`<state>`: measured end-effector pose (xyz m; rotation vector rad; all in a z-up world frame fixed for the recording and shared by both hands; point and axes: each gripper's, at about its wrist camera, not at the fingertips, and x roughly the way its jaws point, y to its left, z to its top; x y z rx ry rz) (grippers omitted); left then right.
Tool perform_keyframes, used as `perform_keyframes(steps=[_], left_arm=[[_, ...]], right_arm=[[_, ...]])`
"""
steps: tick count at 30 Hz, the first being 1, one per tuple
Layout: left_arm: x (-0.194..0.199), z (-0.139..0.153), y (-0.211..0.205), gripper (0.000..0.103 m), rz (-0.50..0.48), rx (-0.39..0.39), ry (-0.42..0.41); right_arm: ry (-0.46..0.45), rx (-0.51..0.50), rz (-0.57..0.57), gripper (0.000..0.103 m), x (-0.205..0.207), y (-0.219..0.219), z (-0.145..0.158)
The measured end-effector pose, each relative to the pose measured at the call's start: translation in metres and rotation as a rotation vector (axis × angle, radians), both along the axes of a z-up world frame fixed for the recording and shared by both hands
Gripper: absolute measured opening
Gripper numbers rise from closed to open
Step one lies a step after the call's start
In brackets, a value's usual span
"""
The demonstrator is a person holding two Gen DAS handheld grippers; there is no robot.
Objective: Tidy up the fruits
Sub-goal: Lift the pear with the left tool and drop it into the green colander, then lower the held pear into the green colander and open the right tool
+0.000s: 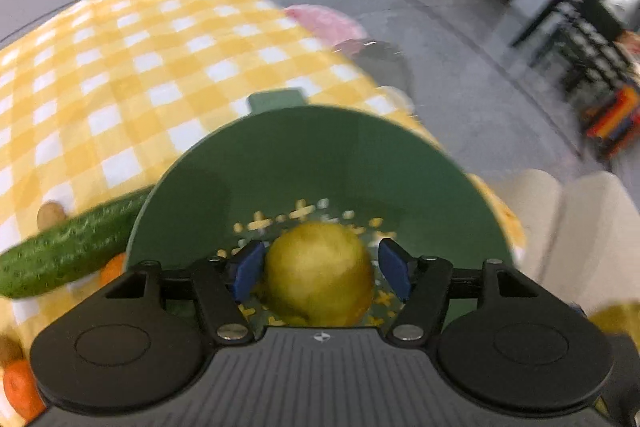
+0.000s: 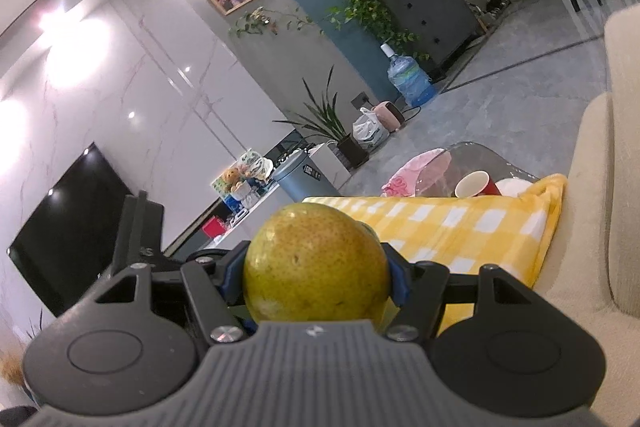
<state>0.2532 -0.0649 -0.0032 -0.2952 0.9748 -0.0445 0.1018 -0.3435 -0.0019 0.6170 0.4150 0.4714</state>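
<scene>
Green colander [image 1: 304, 163], yellow-checked tablecloth [image 1: 120, 75]

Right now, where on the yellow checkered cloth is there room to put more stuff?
The checkered cloth is bare beyond the green bowl and the cucumber, up to its far edge. It is crowded by the cucumber, potato and oranges.

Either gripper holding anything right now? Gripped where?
Right gripper holds a yellow-green pear, pads on its two opposite sides. Left gripper holds nothing: its pads stand clear of the pear lying in the green colander.
</scene>
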Motion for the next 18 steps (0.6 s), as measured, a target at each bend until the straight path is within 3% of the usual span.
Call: perform_keyframes(steps=[4,7,9,14,16,18], left_arm=[[-0.041,0.034,0.009,0.080,-0.070,-0.009,-0.157],[-0.101,0.060,0.028,0.087,-0.054,-0.020,-0.308],[-0.145,0.071,0.039,0.088,-0.024,0.023,-0.368],[-0.229,0.062,0.064,0.088,0.089,0.171,-0.361],[-0.246,0.050,0.071,0.088,0.133,0.166,-0.323],[-0.258,0.038,0.079,0.088,0.187,0.142,-0.289]], right_arm=[[0.004,-0.028,0.037,0.064,0.001,0.007,0.009],[0.017,-0.088,0.138,0.064,0.005,0.019,0.019],[0.048,-0.089,0.190,0.064,0.010,0.026,0.023],[0.089,-0.160,0.196,0.064,0.027,0.047,0.048],[0.121,-0.252,0.233,0.064,0.037,0.063,0.062],[0.250,-0.393,0.232,0.064,0.051,0.084,0.071]])
